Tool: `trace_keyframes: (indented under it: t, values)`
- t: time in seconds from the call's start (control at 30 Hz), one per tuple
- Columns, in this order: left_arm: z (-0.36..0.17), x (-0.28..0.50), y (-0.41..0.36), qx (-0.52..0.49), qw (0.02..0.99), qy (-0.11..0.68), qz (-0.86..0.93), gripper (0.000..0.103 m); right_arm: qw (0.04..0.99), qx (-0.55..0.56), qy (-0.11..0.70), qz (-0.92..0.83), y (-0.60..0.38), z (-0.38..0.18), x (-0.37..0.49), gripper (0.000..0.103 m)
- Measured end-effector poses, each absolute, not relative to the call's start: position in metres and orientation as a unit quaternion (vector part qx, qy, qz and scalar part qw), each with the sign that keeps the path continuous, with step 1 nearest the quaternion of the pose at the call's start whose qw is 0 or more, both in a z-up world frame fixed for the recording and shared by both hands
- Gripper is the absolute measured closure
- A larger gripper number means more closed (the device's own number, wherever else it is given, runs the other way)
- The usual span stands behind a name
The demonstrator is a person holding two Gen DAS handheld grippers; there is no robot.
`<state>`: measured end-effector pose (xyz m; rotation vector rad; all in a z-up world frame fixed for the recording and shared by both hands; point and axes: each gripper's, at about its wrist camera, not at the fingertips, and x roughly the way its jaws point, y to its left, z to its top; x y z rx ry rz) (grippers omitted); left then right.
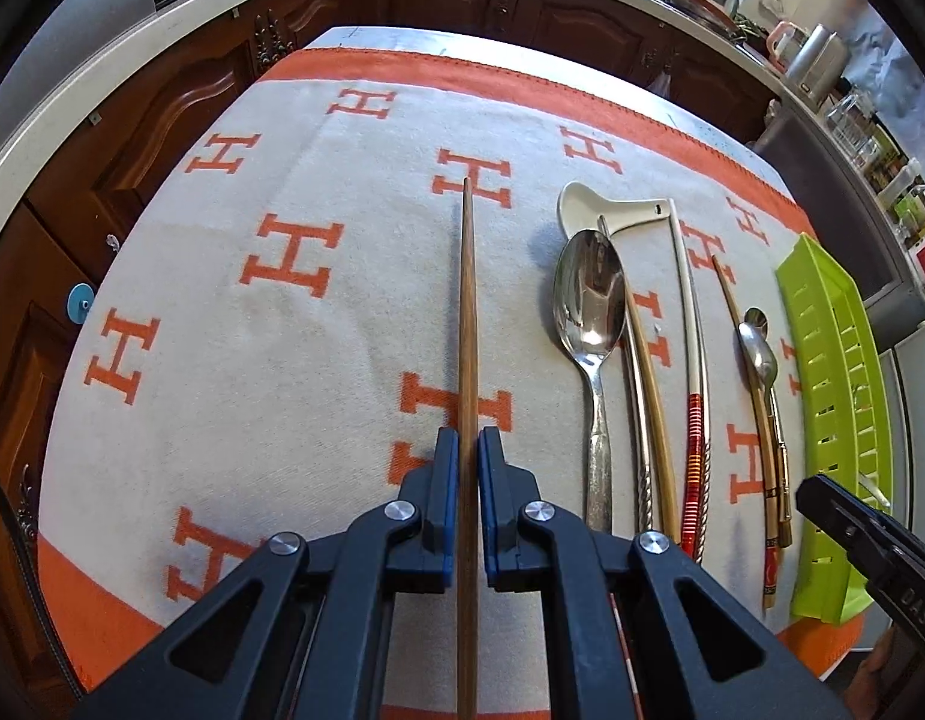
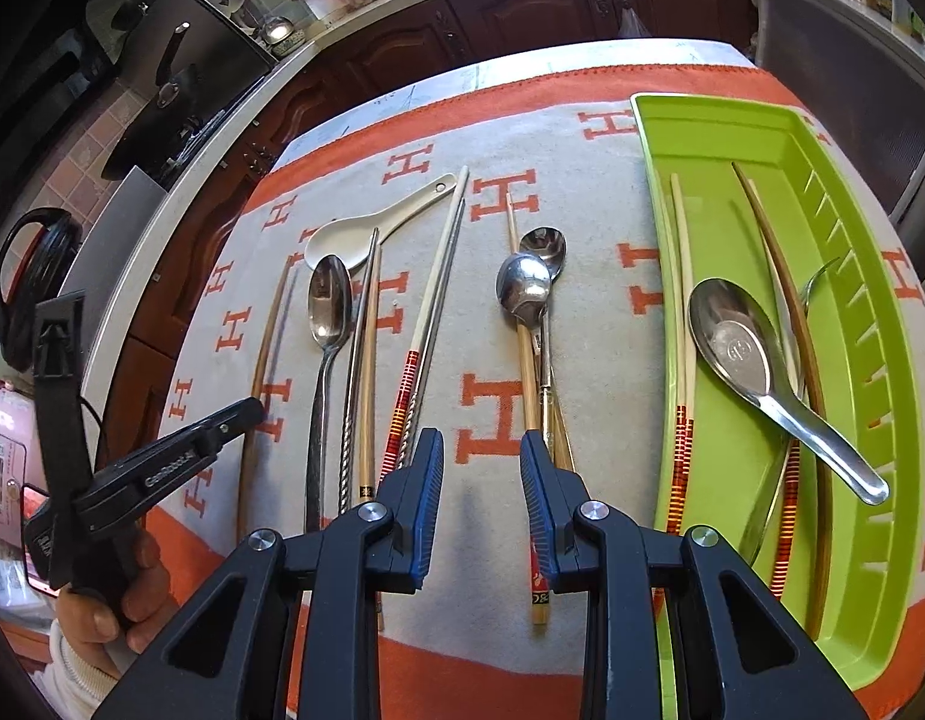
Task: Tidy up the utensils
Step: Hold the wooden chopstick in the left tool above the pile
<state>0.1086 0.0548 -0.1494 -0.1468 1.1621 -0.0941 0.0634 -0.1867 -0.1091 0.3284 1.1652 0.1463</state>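
Left wrist view: left gripper (image 1: 467,450) clenched on a brown wooden chopstick (image 1: 467,312), blue pads (image 1: 444,474) pressing both sides, the stick running straight ahead over the orange-and-grey cloth (image 1: 252,324). To the right, laid out in a row: white ceramic spoon (image 1: 588,204), large steel spoon (image 1: 588,294), more chopsticks, a small steel spoon (image 1: 759,354). Green tray (image 1: 834,420) seen only edge-on by its slotted wall, contents hidden. Tip of the right gripper just showing at the lower right corner.

Right wrist view: tray interior (image 2: 726,138) open to sight, holding a broad steel soup spoon (image 2: 756,360), pale and brown chopsticks, red-banded chopsticks and a fork (image 2: 819,282) by the slotted wall. Right gripper (image 2: 482,450) with fingers parted and nothing between the pads, hanging above the cloth between a red-banded chopstick (image 2: 402,396) and a bamboo chopstick (image 2: 525,360) under two small spoons. At far left, the held chopstick (image 2: 261,372) seen from the side, with a hand (image 2: 111,600) around the left gripper's handle.
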Motion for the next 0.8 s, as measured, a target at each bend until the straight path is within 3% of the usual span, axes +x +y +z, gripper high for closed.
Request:
trace_keyframes:
  t: [0.6,0.8]
  values:
    - [-0.153,0.110,0.066,-0.090,0.827,0.553,-0.050,0.099,0.823,0.052,0.565,0.040,-0.153,-0.139,0.097,0.081]
    - [-0.155,0.110,0.066,-0.093,0.825,0.555,-0.054,0.099,0.842,0.001,0.538,0.019,-0.142,-0.129,0.095,0.081]
